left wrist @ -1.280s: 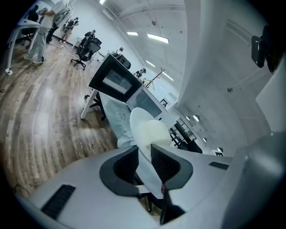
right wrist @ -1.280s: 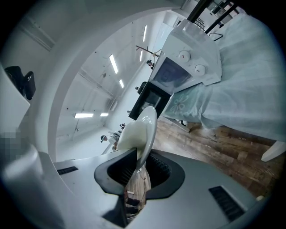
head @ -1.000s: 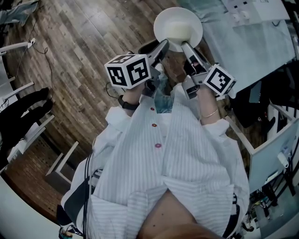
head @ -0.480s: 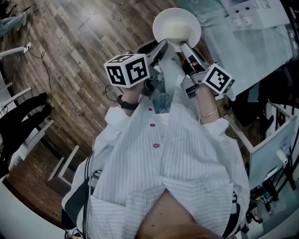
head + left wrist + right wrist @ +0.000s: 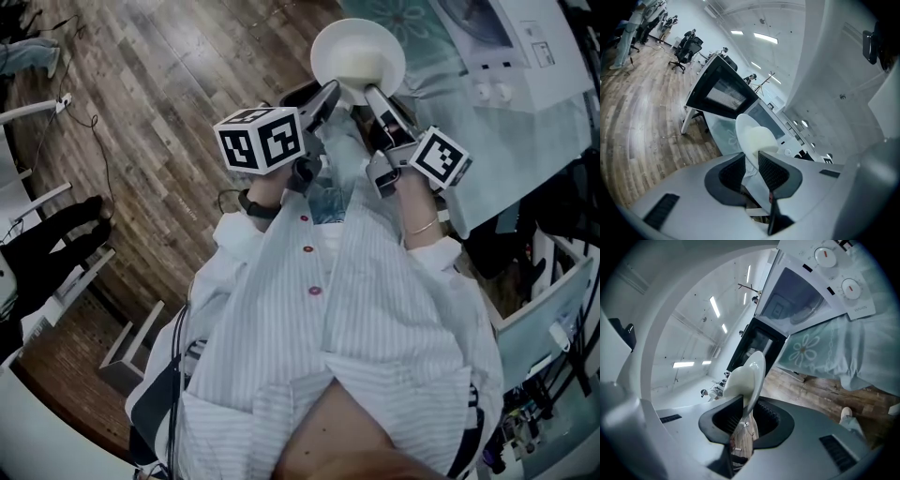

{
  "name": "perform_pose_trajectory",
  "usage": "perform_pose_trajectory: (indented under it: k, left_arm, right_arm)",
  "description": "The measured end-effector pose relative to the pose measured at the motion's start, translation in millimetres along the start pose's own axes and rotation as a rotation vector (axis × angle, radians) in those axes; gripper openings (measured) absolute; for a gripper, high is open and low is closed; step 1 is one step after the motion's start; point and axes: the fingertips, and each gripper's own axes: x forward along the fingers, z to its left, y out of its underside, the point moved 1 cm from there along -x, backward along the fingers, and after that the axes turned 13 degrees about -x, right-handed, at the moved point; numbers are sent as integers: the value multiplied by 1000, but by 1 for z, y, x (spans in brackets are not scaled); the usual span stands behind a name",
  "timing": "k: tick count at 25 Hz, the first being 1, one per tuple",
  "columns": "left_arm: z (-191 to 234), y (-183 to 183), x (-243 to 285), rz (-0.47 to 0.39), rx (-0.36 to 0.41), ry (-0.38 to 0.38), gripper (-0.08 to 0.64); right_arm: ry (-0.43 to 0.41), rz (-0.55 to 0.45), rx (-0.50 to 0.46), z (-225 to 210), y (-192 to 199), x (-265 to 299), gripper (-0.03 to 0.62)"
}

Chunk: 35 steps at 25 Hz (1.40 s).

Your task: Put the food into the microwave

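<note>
A white bowl (image 5: 357,58) with pale food in it hangs over the wood floor, in front of the person's striped shirt. My left gripper (image 5: 333,92) is shut on its near rim from the left, and my right gripper (image 5: 371,92) is shut on the same rim from the right. In the left gripper view the bowl (image 5: 754,137) stands on edge between the left gripper (image 5: 751,157) pads. The right gripper view shows the bowl's rim (image 5: 752,373) pinched in the right gripper (image 5: 749,404). The white microwave (image 5: 511,37) with two knobs stands on a table just beyond, its dark door (image 5: 760,347) swung open.
A teal flowered cloth (image 5: 511,131) covers the microwave's table. A cluttered desk edge (image 5: 553,309) lies at the right. On the floor to the left are chair legs (image 5: 28,202), a cable (image 5: 89,112) and a person in dark clothes (image 5: 52,244).
Both grippers have carried the bowl toward the table. The microwave's front and knobs have come into the top right of the head view. Both grips are unchanged.
</note>
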Motion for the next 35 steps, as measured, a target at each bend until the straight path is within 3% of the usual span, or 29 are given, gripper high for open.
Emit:
perform_pose_trajectory:
  k: [18,24,31,35]
  left_arm:
    - [-14,-104,109,98,46,24,81]
    - [-18,-119,135,145,55,37,83]
    - [-34,-121,171,242,95,80,83]
    - [-46,-123,194,314,136,117,83]
  right_arm:
    - [36,-83,24,-50,-117,71,69]
    - [104,-103,70,-72,-132,74,69]
    - [143,-191,74,-88,-157,65,69]
    - [226,-254,141,-106,-164,53,69]
